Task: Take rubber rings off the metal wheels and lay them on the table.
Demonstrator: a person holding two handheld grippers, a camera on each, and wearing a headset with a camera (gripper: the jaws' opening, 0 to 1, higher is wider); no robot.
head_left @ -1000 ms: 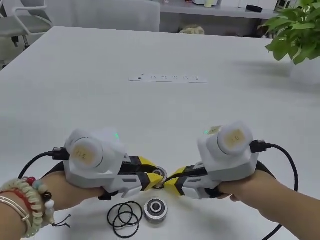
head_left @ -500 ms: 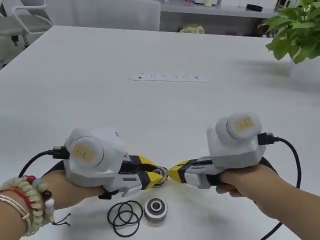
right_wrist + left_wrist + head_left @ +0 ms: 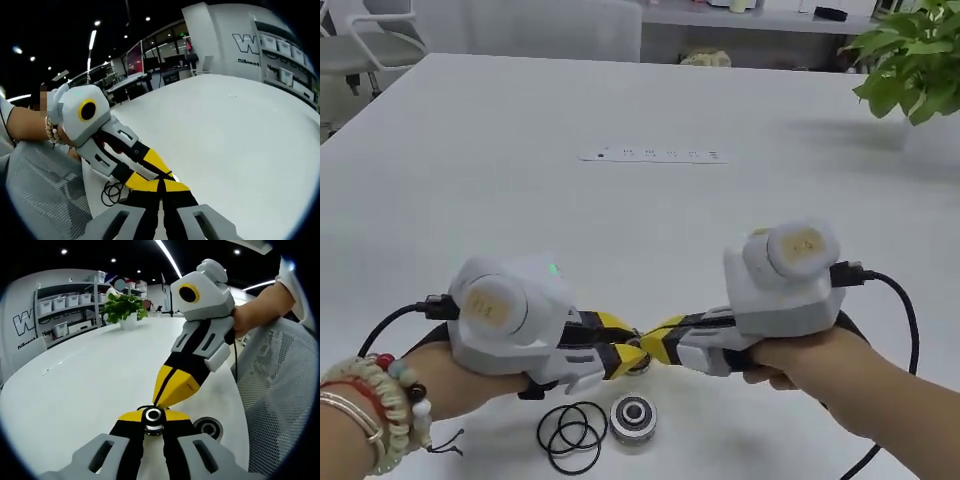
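With the left gripper (image 3: pixel 623 358) clenched on the wheel (image 3: pixel 153 419), the right gripper (image 3: pixel 652 346), jaws pinched on its rubber ring (image 3: pixel 144 408), should peel steadily rightward.

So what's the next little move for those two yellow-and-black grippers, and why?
Probably pull the right gripper away from the left gripper, trying to peel rubber off. The left one is clamped on a small round metal wheel, and the right one's closed jaws meet its rim. Loose black rings already lie on the white table beside another wheel.
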